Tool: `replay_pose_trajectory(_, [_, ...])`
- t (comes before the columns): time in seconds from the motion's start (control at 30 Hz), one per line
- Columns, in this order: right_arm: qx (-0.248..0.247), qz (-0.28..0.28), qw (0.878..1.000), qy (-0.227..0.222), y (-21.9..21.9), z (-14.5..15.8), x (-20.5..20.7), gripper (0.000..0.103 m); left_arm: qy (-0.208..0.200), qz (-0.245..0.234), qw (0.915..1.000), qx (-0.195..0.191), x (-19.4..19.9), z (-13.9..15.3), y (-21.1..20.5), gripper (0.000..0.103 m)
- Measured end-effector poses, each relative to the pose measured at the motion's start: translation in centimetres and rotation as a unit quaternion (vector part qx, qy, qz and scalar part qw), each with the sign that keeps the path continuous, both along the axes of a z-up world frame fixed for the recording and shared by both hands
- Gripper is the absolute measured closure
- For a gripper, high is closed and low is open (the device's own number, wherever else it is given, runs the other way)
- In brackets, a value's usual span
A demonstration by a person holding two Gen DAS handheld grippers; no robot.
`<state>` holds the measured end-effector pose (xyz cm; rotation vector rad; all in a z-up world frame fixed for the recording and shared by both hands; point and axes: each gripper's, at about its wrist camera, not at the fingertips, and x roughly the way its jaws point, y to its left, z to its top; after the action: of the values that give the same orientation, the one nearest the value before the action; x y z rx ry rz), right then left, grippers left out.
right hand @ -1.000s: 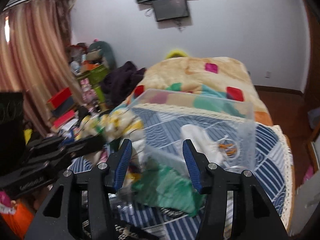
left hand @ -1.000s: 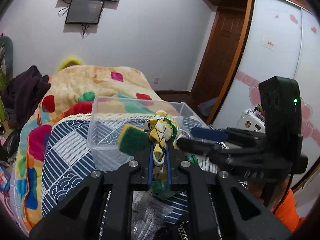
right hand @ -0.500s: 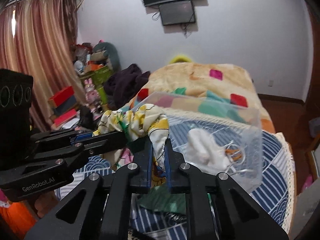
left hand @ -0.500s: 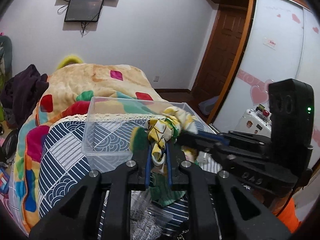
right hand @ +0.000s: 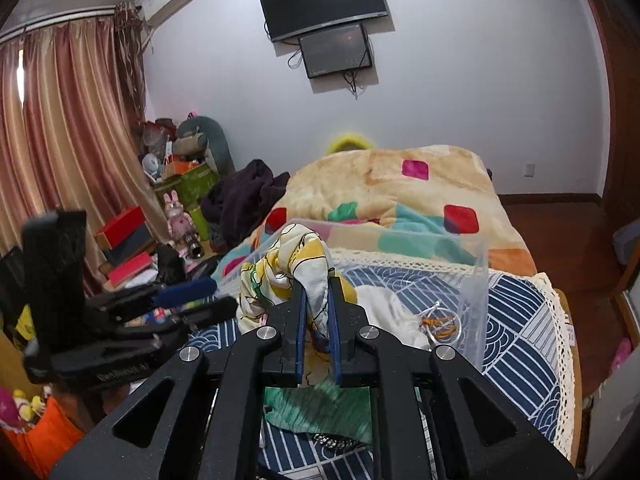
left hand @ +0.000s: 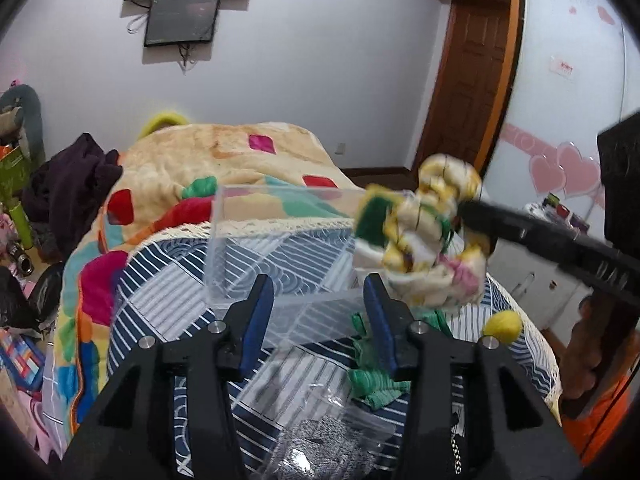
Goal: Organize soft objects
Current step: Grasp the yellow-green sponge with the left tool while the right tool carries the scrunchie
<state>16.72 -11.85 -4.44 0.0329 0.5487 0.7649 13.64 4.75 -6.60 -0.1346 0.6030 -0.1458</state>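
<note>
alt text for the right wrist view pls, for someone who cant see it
The right gripper is shut on a yellow and white patterned cloth, held above a clear plastic bin on a blue patterned bedspread. The open left gripper is at the left.

Left gripper [left hand: 318, 320]: matte black moulded body, two angular arms with triangular cut-outs, four round silver screw heads across the knuckles, fingers [left hand: 256, 320] faced with blue pads. Tall black housing block seen from the other camera; white lettering along one arm, too blurred to read.

Right gripper [right hand: 316, 316]: same black frame, four silver screws, blue pad strips on the fingers [right hand: 300, 332].

Hand [left hand: 582, 356]: bare skin; orange garment below it.
</note>
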Motion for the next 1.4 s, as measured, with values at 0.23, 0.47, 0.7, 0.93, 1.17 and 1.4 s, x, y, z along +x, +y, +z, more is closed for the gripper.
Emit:
replay_pose_trajectory(0.23, [0.015,0.033,0.999,0.004,0.2,0.5,-0.5,0.094,-0.006,-0.035,0.9993,-0.011,0.1,0.2,-1.0,0.053])
replay_pose_trajectory(0.47, [0.003,0.061,0.998,0.015,1.8,-0.2,-0.2,0.094,-0.024,-0.048,0.9985,-0.008,0.5,1.2,-1.5,0.045])
replay_pose_trajectory(0.7, [0.012,0.088,0.996,0.026,1.8,-0.4,-0.1,0.094,-0.012,-0.052,0.9981,-0.029,1.4,0.6,-1.1,0.045])
replay_pose_trajectory(0.93, [0.027,0.117,0.992,0.037,1.4,-0.6,-0.2,0.094,-0.025,-0.059,0.9974,-0.033,1.2,0.5,-0.5,0.045])
replay_pose_trajectory(1.17, [0.019,0.113,0.993,0.035,1.8,-0.6,-0.2,0.094,-0.02,-0.057,0.998,-0.018,1.5,0.6,-1.1,0.077])
replay_pose_trajectory(1.4, [-0.001,0.06,0.998,0.031,1.1,-1.0,0.8,0.094,-0.014,-0.03,0.9993,-0.019,2.0,0.5,0.0,0.08])
